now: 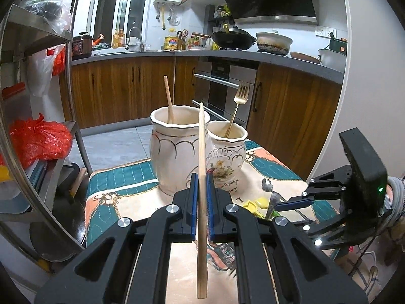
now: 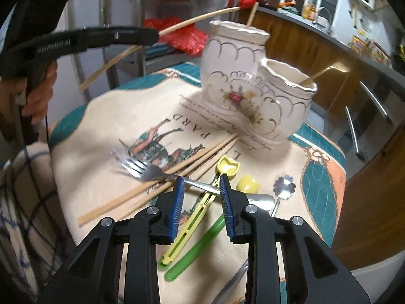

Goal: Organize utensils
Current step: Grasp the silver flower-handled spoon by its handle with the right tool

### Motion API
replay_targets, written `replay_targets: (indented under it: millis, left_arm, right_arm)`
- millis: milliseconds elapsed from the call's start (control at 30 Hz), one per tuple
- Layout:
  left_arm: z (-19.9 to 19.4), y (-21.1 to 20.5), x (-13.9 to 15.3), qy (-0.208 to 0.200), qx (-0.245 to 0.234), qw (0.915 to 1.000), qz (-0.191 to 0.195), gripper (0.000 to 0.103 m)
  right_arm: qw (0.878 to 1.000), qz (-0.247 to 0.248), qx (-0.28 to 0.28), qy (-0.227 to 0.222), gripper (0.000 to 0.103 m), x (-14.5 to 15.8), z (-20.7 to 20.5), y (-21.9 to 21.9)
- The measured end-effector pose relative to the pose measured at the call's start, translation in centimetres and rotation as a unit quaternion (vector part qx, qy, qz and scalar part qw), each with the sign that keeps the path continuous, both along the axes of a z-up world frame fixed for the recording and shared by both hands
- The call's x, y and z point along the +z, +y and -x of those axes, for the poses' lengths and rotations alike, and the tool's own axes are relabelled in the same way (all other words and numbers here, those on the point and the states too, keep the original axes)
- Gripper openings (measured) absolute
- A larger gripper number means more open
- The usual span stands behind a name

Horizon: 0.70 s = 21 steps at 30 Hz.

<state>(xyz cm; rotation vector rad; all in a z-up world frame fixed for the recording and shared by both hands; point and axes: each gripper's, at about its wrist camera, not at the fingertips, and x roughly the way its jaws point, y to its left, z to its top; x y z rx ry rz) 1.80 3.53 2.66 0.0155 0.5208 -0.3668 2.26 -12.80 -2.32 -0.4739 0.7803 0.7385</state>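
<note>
- Wooden chopstick (image 1: 201,177) stood clamped between the closed jaws of the left gripper (image 1: 201,185), raised above the desk (image 1: 121,192) and just in front of the taller cream jar (image 1: 177,147).
- That jar already held one chopstick (image 1: 168,98); the shorter jar (image 1: 226,152) beside it held a gold fork (image 1: 239,101).
- Sorting looked part done: several chopsticks (image 2: 157,190), a silver fork (image 2: 152,171), yellow and green plastic utensils (image 2: 200,217) and a flower-ended spoon (image 2: 284,186) lay loose on the patterned cloth (image 2: 114,126).
- Right gripper (image 2: 201,185) hovered with jaws open over the silver fork's handle, holding nothing.
- Next move, as I judge it: tip the held chopstick over the taller jar's rim, then release.
</note>
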Motion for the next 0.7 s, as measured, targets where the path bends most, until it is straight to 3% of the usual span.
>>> replay_targets:
  millis: [333,500,567,700]
  left_arm:
    - [0.3,0.3,0.6,-0.001,0.0,1.0,0.005,0.006]
    - [0.4,0.4,0.8,0.001,0.003,1.0,0.008,0.006]
    - [0.5,0.5,0.9,-0.001,0.004,1.0,0.008,0.006]
    - [0.6,0.8,1.1,-0.002,0.006,0.9999,0.009,0.006]
  right_arm:
    - [0.993,0.085,0.08,0.011,0.03,-1.2,-1.4,2.3]
    - [0.992,0.084,0.083,0.045,0.019,-1.1,-2.8,2.3]
    - [0.992,0.077,0.075,0.06,0.001,-0.7,-2.9,2.3]
    - [0.989,0.095,0.082,0.08,0.001,-1.3,-1.9,2.7]
